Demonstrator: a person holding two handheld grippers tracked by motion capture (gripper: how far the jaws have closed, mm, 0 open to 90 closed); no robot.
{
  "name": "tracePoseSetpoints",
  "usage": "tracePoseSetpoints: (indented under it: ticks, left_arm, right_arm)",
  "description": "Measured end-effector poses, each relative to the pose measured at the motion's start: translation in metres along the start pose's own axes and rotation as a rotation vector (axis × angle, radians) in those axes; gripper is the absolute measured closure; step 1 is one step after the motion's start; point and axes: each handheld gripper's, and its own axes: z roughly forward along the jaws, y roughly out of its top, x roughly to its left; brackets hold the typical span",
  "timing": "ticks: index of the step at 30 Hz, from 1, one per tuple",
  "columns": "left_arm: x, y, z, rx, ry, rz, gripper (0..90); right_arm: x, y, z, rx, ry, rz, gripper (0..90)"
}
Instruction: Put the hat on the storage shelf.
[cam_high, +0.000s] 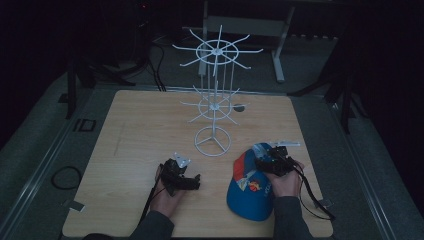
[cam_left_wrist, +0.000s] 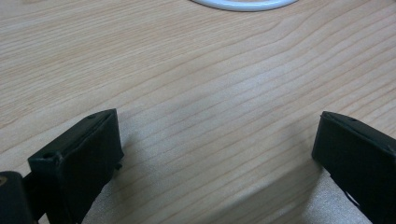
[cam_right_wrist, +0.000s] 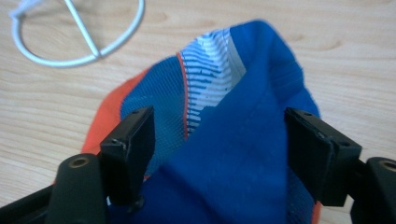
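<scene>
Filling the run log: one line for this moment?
left claw: open, empty | right claw: open, straddling cap | rack: upright

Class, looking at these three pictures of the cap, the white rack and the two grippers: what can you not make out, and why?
- Cap emblem: too small and dim in the high view.
- Cap's brim: cut off below the right gripper view's edge.
- Rack above its base ring: cut off in both gripper views.
- Room behind the table: too dark.

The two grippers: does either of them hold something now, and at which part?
The left gripper holds nothing; its jaws are open over bare table. The right gripper's jaws straddle the blue cap's raised fabric, not yet closed on it.
</scene>
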Motion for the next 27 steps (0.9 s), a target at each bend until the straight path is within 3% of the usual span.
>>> tracePoseSetpoints:
  ticks: [3, 4, 7, 8, 10, 27]
  left_arm:
    - [0.0, 0.0, 0.0, 0.0, 0.0, 0.0, 1.9]
    - [0.0, 0.0, 0.0, 0.0, 0.0, 0.0, 1.9]
    - [0.0, 0.0, 0.0, 0.0, 0.0, 0.0, 1.9]
    - [0.0, 0.0, 0.0, 0.0, 0.0, 0.0, 1.9]
    - [0.0, 0.0, 0.0, -0.002, 0.0, -0.002, 1.9]
    - [0.0, 0.0, 0.0, -0.002, 0.001, -0.002, 1.9]
  right_arm:
    - [0.0, 0.001, 0.005, 0.03, 0.009, 0.0, 36.5]
    - [0.0, 0.003, 0.007, 0.044, 0.012, -0.007, 47.7]
    - [-0.001, 0.004, 0.009, 0.06, 0.017, -0.008, 70.4]
    - [-0.001, 0.004, 0.009, 0.06, 0.017, -0.008, 70.4]
    - [-0.001, 0.005, 0.005, 0.044, 0.025, -0.024, 88.3]
    - [0.004, 0.017, -0.032, -0.065, 0.067, -0.086, 89.1]
